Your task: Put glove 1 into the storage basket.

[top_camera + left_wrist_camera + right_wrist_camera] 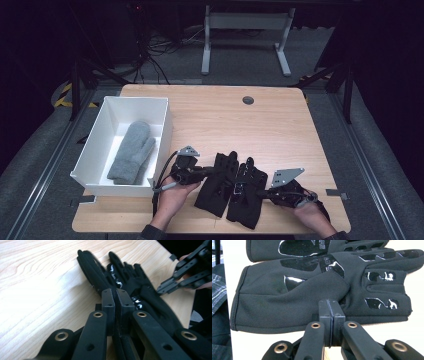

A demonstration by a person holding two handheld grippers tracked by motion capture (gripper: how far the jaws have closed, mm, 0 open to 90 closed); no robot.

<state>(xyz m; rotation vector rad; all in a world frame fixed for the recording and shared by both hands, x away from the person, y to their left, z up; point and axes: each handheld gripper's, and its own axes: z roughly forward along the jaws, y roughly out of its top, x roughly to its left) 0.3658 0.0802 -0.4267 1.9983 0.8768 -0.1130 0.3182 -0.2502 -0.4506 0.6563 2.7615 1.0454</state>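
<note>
Nearest the person, two black gloves point(231, 189) lie side by side, touching, on the near part of the wooden surface point(280, 120). The left claw point(206, 171) is pressed together at the left glove's edge; whether fabric is pinched cannot be told. The right claw point(263, 192) is pressed together against the right glove's edge, nothing visibly caught. Risk: a lift could drag one glove off the other or slip off the thin fabric. The gloves carry glossy palm patches. Farther left, a grey mitten point(131, 152) lies inside the white box point(91, 145).

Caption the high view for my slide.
Two shut claws, left claw and right claw, meet black gloves beside a white bin.
</note>
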